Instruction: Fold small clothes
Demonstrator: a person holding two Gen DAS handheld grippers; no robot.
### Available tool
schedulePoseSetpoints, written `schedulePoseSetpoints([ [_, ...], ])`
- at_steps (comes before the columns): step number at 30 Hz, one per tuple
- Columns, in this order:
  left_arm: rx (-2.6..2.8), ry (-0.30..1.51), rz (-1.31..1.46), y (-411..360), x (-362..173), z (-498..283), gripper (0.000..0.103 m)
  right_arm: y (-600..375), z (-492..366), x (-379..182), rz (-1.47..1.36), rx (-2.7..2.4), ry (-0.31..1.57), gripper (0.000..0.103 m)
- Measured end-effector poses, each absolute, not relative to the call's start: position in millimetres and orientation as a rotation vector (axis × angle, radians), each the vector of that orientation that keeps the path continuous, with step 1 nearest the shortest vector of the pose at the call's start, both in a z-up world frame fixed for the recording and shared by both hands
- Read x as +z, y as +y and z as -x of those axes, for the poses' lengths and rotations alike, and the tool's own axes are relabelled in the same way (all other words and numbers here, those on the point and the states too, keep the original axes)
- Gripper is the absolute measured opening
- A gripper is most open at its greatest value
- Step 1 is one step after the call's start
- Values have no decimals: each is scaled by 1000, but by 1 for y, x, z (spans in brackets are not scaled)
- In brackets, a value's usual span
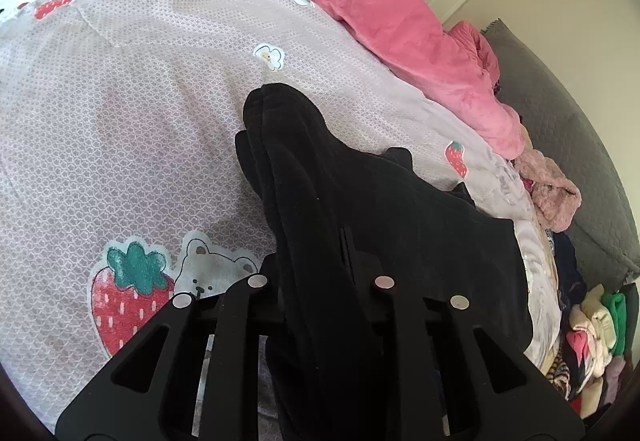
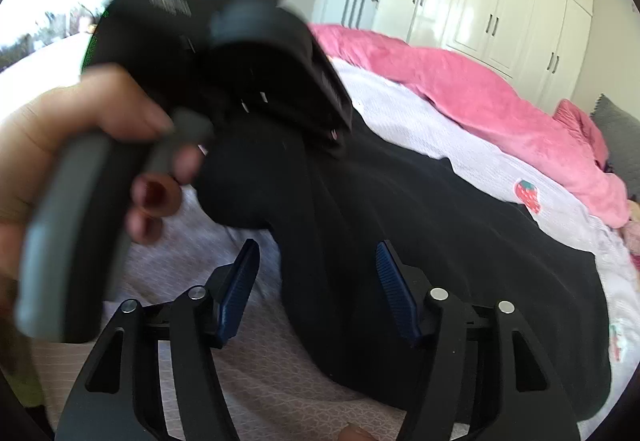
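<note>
A black garment (image 1: 360,201) lies on the lilac strawberry-print bed sheet (image 1: 140,121). My left gripper (image 1: 320,261) is shut on a bunched fold of the black garment, which hides the fingertips and drapes down between the arms. In the right wrist view the black garment (image 2: 460,241) spreads across the sheet (image 2: 420,121). My right gripper (image 2: 318,281) is open, its blue pads (image 2: 240,289) on either side of a raised ridge of the cloth. The left gripper body and the hand (image 2: 80,145) holding it fill the upper left there.
A pink quilt (image 1: 380,9) is heaped along the far side of the bed. A fluffy pink item (image 1: 556,193) and a pile of mixed clothes (image 1: 592,341) lie at the right. A grey headboard (image 1: 568,129) and white wardrobes (image 2: 500,1) stand beyond.
</note>
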State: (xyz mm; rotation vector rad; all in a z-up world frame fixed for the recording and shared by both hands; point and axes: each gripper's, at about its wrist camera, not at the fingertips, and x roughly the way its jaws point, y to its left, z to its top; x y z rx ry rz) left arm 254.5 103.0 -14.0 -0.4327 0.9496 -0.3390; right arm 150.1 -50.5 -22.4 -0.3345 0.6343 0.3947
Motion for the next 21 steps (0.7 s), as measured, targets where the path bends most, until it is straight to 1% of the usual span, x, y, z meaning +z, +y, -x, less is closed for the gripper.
schedulePoseSetpoints([
  [1, -341, 949, 436, 104, -13, -254, 10, -50, -154, -26, 341, 376, 656, 56],
  [2, -341, 948, 438, 105, -13, -253, 10, -50, -157, -28, 341, 363, 670, 50],
  [3, -342, 949, 438, 106, -13, -253, 10, -52, -160, -29, 336, 346, 677, 39],
  [4, -343, 949, 443, 108, -12, -253, 10, -56, -162, -28, 310, 341, 679, 34],
  [6, -348, 945, 453, 109, -10, -252, 10, -65, -164, -26, 260, 358, 679, 30],
  [12, -349, 892, 411, 99, 8, -237, 10, -88, -157, -12, 145, 393, 626, 21],
  [15, -346, 866, 382, 92, 17, -228, 10, -94, -151, -6, 139, 396, 596, 17],
  [21, -353, 828, 380, 73, 33, -211, 10, -113, -142, 6, 111, 389, 557, 14],
])
